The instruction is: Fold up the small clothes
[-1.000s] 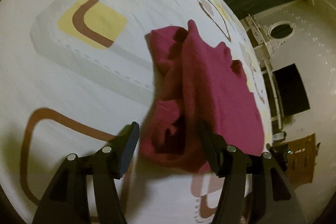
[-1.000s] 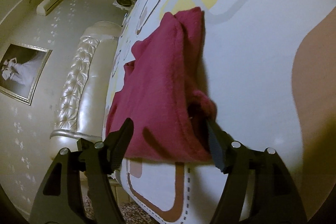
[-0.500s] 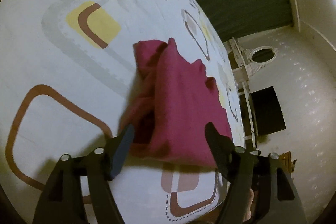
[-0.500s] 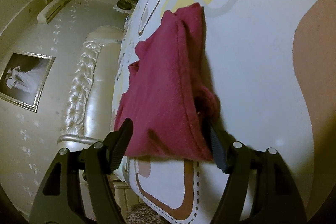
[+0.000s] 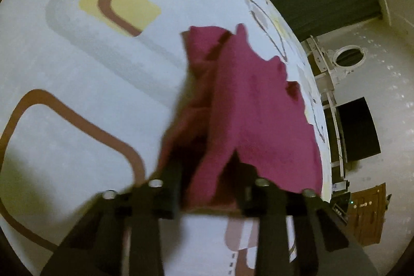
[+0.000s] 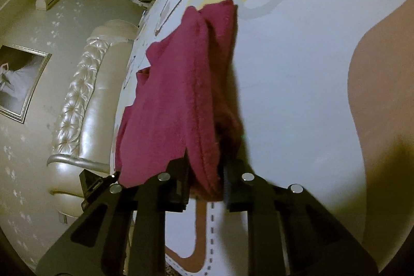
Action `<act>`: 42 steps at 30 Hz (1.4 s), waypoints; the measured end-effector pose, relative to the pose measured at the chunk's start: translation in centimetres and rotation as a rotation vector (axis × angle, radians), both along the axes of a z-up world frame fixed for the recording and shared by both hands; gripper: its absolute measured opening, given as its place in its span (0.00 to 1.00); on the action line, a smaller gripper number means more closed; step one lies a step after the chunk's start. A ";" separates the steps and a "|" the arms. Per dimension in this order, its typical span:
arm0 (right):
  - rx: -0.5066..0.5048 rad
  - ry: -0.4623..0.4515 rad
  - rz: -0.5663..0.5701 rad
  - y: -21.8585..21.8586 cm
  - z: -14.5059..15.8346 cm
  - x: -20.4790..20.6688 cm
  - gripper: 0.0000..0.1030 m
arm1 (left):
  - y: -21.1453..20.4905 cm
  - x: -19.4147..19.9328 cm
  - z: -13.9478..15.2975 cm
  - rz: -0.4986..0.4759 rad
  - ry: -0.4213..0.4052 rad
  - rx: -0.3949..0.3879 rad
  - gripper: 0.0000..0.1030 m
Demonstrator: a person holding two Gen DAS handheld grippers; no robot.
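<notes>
Left wrist view shows the magenta garment [image 5: 258, 115] bunched in folds on the patterned bedsheet [image 5: 77, 95], its near edge pinched in the left gripper [image 5: 207, 188], whose jaws are clamped on the cloth. From the right wrist, the right gripper [image 6: 205, 188] likewise grips the garment's [image 6: 176, 95] hemmed near edge. Beyond the sheet [image 6: 297, 69] stand a tufted headboard [image 6: 77, 95] and a framed picture [image 6: 20, 82].
</notes>
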State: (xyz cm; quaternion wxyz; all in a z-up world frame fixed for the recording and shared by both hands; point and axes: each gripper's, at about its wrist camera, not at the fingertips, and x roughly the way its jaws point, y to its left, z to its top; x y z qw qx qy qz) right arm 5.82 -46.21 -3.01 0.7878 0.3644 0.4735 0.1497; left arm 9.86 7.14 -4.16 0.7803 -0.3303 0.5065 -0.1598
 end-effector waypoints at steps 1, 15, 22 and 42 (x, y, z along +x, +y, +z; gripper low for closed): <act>0.006 -0.007 0.000 -0.1 -0.3 0.0 0.17 | 0.4 0.0 -0.2 0.006 0.009 -0.014 0.23; -0.055 -0.139 -0.059 0.9 7.8 -1.9 0.25 | 1.5 -0.1 -1.1 0.014 0.047 -0.071 0.19; -0.074 -0.064 0.173 12.3 6.6 4.1 0.25 | 1.4 -0.1 -1.0 0.021 0.050 -0.075 0.19; -0.173 0.183 0.167 18.3 -0.6 10.7 0.00 | 2.5 -0.6 -1.6 0.058 0.060 -0.141 0.17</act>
